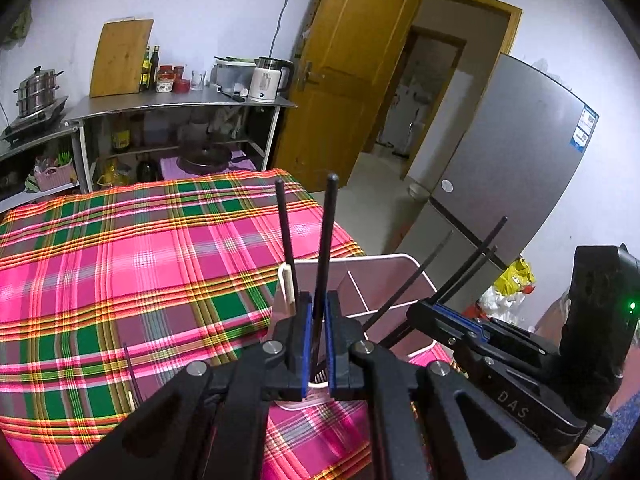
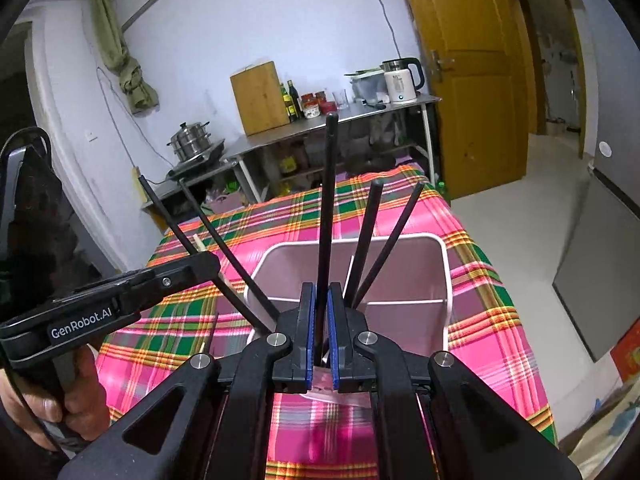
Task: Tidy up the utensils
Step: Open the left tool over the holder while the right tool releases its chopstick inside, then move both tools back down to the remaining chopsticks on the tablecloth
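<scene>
A: Item one, the left gripper (image 1: 319,334)?
B: Fingers (image 1: 304,340) nearly closed, pads clamped on one black chopstick (image 1: 325,248), which stands upright, its lower end down inside the white holder (image 1: 394,258).

A: Item two, the right gripper (image 2: 321,334)?
B: Same entry. Fingers (image 2: 307,336) nearly closed on a single black chopstick (image 2: 327,200), upright, its lower end over the near part of the white holder.

A: The holder itself?
B: A white bin with rounded corners and thin partitions dividing it into compartments. Loose contents seen from the right wrist: two black chopsticks (image 2: 370,236) leaning toward the far right, their tips above the rim. On the holder's left side two more black chopsticks (image 2: 224,240) lean outward past the rim, crossing behind the left gripper. A pale wooden stick (image 1: 287,286) stands at the holder's left wall. Which compartment each stands in cannot be told.

A: What carries the holder?
B: A surface covered in a pink, green and yellow plaid cloth (image 1: 140,264); the holder sits at its near right part.

A: Anything beside it?
B: A hand (image 2: 52,404), left of the holder, gripping the left gripper's handle.
</scene>
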`<state>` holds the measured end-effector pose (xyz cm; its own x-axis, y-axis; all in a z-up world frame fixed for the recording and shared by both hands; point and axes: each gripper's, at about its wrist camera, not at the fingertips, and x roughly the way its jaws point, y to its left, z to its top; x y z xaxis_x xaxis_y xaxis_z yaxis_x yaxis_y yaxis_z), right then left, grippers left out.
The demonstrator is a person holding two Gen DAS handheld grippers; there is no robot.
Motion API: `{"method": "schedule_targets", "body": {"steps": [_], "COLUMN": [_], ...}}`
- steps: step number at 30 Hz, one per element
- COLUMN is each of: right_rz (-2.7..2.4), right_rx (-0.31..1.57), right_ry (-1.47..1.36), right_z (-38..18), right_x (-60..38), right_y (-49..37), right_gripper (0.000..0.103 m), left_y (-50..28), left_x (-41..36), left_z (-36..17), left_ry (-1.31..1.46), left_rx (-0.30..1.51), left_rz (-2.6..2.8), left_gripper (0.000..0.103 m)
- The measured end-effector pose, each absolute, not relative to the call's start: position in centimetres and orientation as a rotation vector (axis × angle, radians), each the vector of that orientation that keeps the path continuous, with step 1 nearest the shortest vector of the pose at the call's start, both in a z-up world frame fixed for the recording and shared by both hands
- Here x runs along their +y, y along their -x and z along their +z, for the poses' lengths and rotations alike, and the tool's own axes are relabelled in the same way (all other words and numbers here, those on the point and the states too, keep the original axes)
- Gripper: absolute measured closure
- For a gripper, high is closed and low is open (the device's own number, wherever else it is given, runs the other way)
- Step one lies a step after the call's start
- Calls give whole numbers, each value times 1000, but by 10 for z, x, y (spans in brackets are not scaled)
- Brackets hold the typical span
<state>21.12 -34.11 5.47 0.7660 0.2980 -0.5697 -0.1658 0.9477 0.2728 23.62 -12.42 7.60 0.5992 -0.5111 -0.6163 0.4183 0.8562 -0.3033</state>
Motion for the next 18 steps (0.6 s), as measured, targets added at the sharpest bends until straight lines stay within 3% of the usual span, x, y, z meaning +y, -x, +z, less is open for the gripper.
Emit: {"method": "schedule_targets", "body": {"steps": [3, 18], "right_rz": [241, 227], "right_rx": [655, 603], "right_ry": [-201, -216], "right_z": [57, 71], "right_x": [-340, -349], "right_y": [-209, -175], "right_gripper": [95, 91], "left_y": [-232, -195], "left_x": [-121, -85], "left_z": [78, 91], "left_ry": [134, 139], "left_rx": [747, 676], "left_rz": [-538, -498], "left_gripper": [80, 74]}}
